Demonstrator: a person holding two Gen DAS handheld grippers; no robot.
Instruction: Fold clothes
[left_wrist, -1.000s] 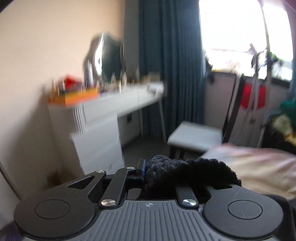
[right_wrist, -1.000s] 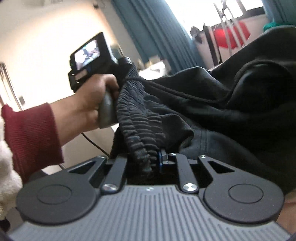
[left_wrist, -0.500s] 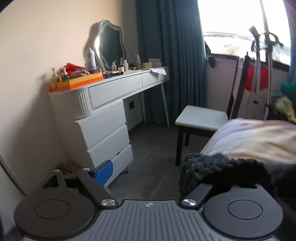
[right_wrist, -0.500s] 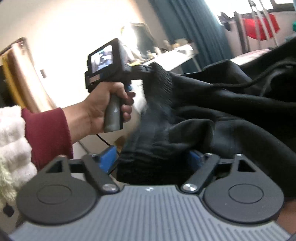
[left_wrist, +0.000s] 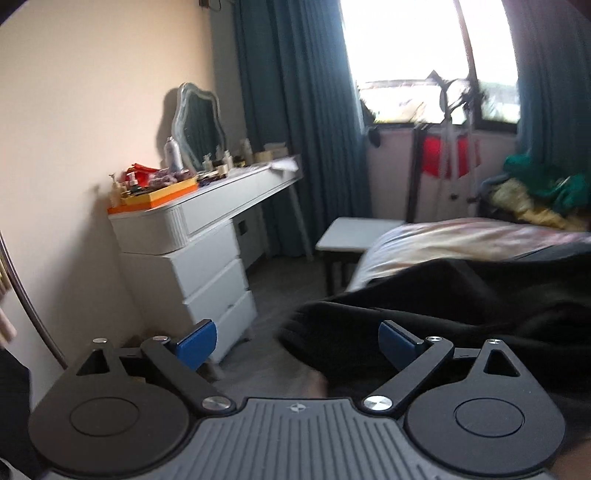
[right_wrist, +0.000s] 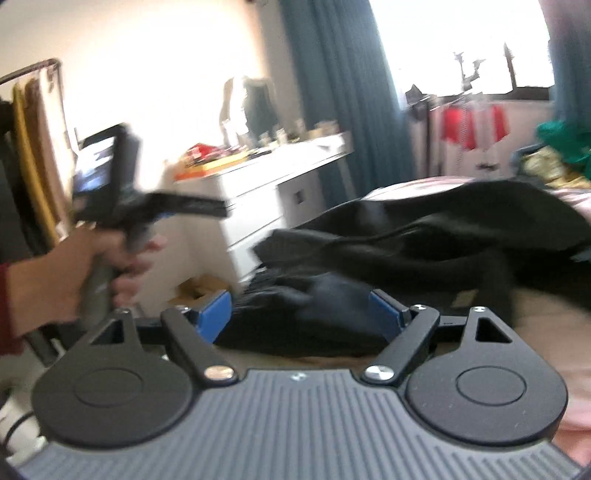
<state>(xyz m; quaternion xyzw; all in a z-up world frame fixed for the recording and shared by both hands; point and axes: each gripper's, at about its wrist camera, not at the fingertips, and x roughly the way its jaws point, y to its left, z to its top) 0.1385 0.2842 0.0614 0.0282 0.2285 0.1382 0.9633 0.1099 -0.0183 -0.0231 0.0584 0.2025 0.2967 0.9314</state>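
Observation:
A black garment (left_wrist: 461, 295) with an elastic waistband lies in a heap on the near corner of the bed (left_wrist: 443, 236); it also shows in the right wrist view (right_wrist: 424, 243). My left gripper (left_wrist: 297, 341) is open and empty, its blue pads (left_wrist: 195, 341) wide apart just in front of the garment's edge. My right gripper (right_wrist: 301, 314) is open, with the garment's waistband lying loose between the pads. The left gripper also shows in the right wrist view (right_wrist: 184, 205), held in a hand at the left.
A white dresser (left_wrist: 207, 236) with an orange tray, bottles and a mirror stands against the left wall. A white stool (left_wrist: 354, 236) sits by the bed. Teal curtains (left_wrist: 306, 110) and a window are behind. A pile of clothes (left_wrist: 543, 195) lies at the far right.
Both grippers were shut on the black waistband a second ago. Both have opened and let it go, and the garment has dropped onto the bed.

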